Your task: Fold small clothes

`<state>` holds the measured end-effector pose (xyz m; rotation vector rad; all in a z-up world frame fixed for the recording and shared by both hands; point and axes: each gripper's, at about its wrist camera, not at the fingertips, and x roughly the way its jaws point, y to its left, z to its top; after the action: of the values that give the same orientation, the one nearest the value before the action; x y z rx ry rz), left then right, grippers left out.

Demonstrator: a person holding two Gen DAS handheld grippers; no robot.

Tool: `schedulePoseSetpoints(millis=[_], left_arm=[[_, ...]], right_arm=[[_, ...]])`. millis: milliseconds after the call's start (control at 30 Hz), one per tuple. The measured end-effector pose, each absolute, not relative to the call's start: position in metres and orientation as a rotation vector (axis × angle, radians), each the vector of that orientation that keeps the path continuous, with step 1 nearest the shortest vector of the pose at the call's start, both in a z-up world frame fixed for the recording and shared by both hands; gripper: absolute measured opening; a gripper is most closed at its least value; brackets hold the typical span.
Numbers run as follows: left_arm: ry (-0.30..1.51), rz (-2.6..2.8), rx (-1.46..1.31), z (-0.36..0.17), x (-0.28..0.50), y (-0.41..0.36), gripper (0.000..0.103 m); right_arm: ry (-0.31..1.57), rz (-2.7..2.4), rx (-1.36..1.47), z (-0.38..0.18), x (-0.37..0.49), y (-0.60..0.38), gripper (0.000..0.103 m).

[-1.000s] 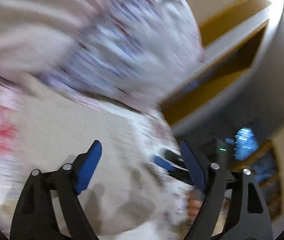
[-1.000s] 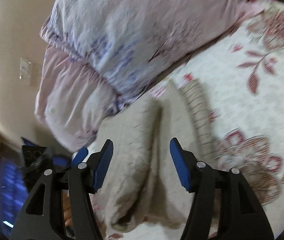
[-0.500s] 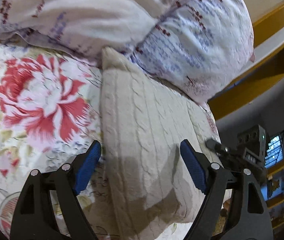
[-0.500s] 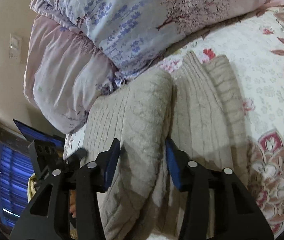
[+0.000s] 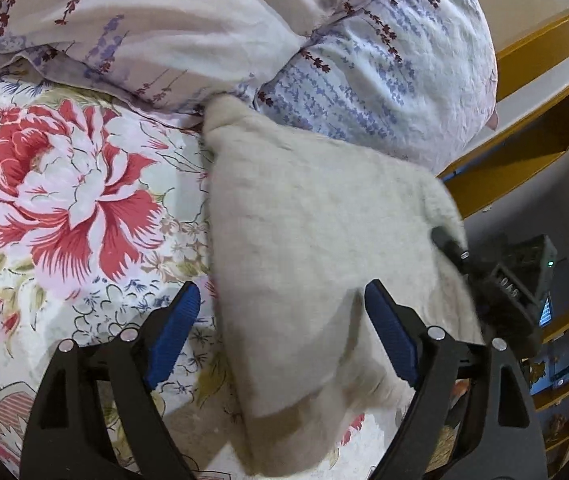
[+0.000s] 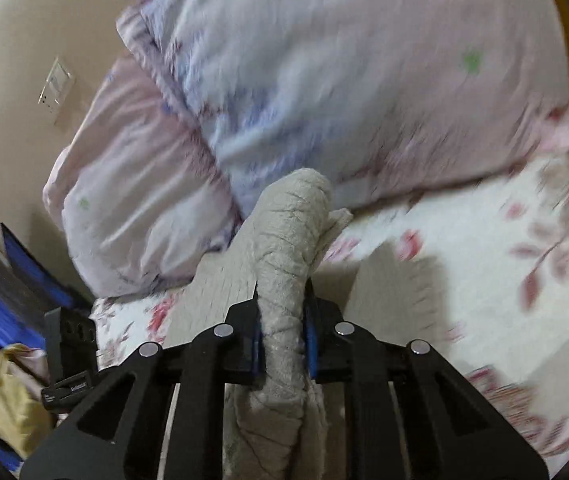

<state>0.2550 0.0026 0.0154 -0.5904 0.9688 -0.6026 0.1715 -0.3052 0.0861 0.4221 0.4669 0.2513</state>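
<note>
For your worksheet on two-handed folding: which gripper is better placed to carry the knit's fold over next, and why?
Probably the right gripper: its jaws are shut on a bunched edge of the beige knit garment. The left gripper is open, gripping nothing, with the knit between its fingers.

Very little can be read here. In the right wrist view, a small black device (image 6: 69, 388) at the lower left edge of the bed carries a short pale label on its front face, but the letters are too small and smeared to make out. In the left wrist view, the other black gripper body (image 5: 512, 284) at the right shows a few pale marks or characters on its dark housing, also illegible, beside a tiny green indicator light (image 5: 550, 263). A lit blue screen (image 5: 546, 312) below it shows no readable content. The wall switch plate (image 6: 55, 82) bears no legible marking.
</note>
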Motion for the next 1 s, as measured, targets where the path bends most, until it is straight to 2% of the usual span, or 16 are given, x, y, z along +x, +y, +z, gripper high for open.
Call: schedulePoseSetpoints(millis=[167,367,500,567,667,1000], left_arm=[[0.971,-0.637,-0.568,0.015,0.257,-0.010,0.084],[0.954,-0.681,-0.549,0.019,0.254,-0.015,0.084],[0.966,-0.695,-0.528,0.019,0.254,-0.021,0.084],[0.978,-0.712,-0.532,0.019,0.252,-0.022,0.083],[0.980,-0.727,-0.550,0.021,0.246,-0.020,0.083],[1.017,-0.718,-0.549,0.022,0.214,-0.017,0.083]], right_arm=[[0.528,0.161,0.419,0.071,0.171,-0.324,0.016],[0.453,0.134,0.430,0.077,0.160,-0.331,0.016],[0.609,0.043,0.429,0.050,0.190,-0.339,0.018],[0.654,0.029,0.458,0.039,0.195,-0.345,0.032],[0.579,0.013,0.550,0.049,0.173,-0.364,0.057],[0.567,0.167,0.652,0.038,0.098,-0.372,0.058]])
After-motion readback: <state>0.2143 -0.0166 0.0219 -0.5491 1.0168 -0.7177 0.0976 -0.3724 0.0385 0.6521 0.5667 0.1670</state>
